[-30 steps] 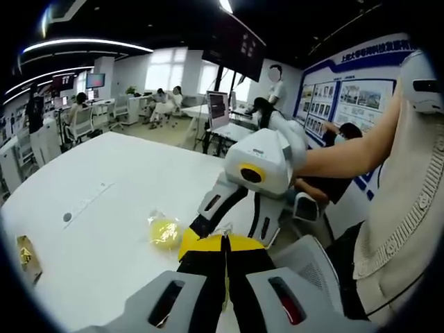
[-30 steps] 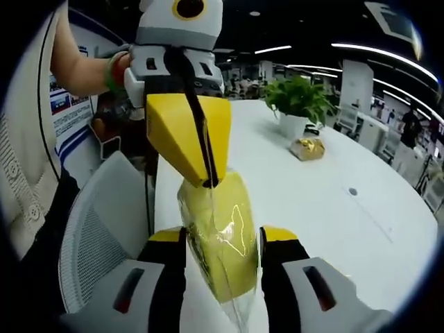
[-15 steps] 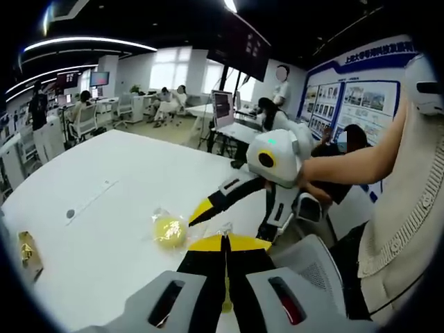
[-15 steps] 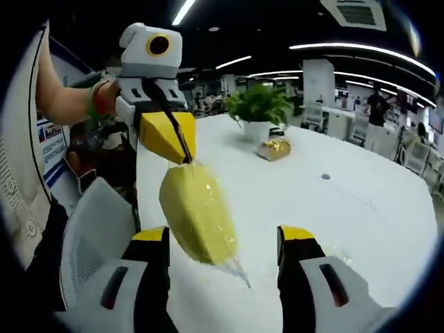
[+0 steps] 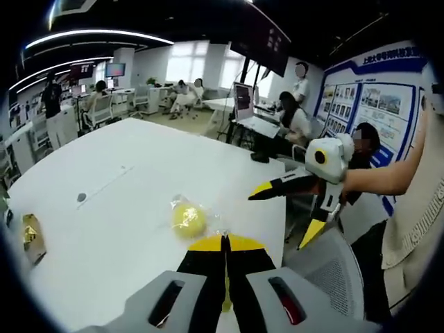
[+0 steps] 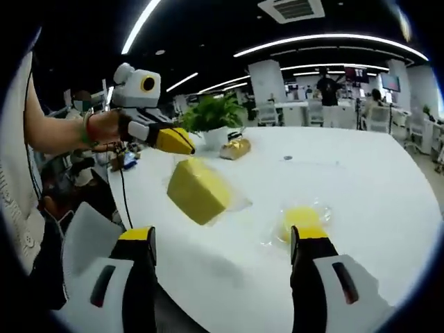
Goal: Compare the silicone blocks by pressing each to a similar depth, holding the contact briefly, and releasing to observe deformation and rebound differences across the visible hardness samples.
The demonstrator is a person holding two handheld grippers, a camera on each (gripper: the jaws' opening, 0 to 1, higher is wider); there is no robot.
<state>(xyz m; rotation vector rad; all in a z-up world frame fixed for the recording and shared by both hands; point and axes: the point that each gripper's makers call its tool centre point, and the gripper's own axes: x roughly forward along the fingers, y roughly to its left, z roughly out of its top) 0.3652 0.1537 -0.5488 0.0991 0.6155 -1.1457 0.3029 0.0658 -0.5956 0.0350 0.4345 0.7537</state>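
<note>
A yellow wedge-shaped silicone block in clear plastic wrap hangs above the white table. My left gripper is shut on the top of its wrap. In the left gripper view the left gripper has its yellow jaws pressed together, and the block is hidden beneath them. My right gripper stands wide open, apart from the block, with nothing between its fingers. In the left gripper view the right gripper is off the table's right edge. A round yellow block in a clear bag lies on the table, close by the right fingertip.
A potted plant and a gold-wrapped item stand further back on the table; the gold item lies near its left edge. A grey mesh chair stands at the table's side. People sit at desks behind.
My right gripper has opened, let go of the wrapped wedge block and pulled back from it. The block now hangs from the left gripper alone.
</note>
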